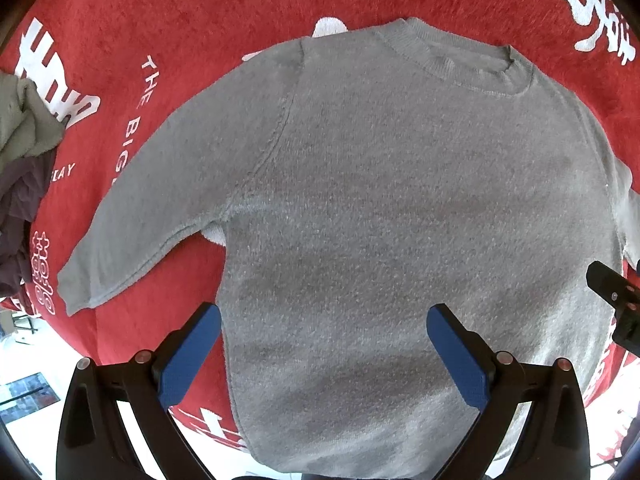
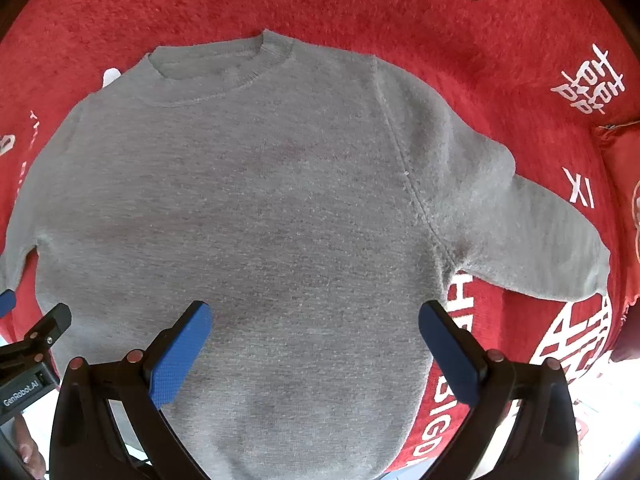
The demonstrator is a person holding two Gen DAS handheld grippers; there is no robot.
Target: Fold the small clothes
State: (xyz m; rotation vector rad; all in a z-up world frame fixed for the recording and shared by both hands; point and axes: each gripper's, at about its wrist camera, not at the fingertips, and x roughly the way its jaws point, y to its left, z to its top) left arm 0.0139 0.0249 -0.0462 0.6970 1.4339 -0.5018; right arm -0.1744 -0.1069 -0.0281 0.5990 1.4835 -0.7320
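A small grey knit sweater (image 1: 380,200) lies flat on a red blanket, collar (image 1: 456,60) at the far end and hem toward me. Its left sleeve (image 1: 132,216) runs out to the lower left. The right sleeve (image 2: 532,224) reaches out to the right. My left gripper (image 1: 324,320) hovers open over the lower left part of the body, nothing between its blue pads. My right gripper (image 2: 316,316) is open too, above the lower right part of the sweater (image 2: 260,200). Each gripper shows at the edge of the other's view, the right one (image 1: 616,300) and the left one (image 2: 36,344).
The red blanket (image 1: 200,8) with white lettering covers the surface. A heap of other clothes (image 1: 20,168), green and dark purple, sits at the left edge. A red cushion edge (image 2: 620,140) shows at the right. A pale floor (image 1: 24,380) lies beyond the blanket's near edge.
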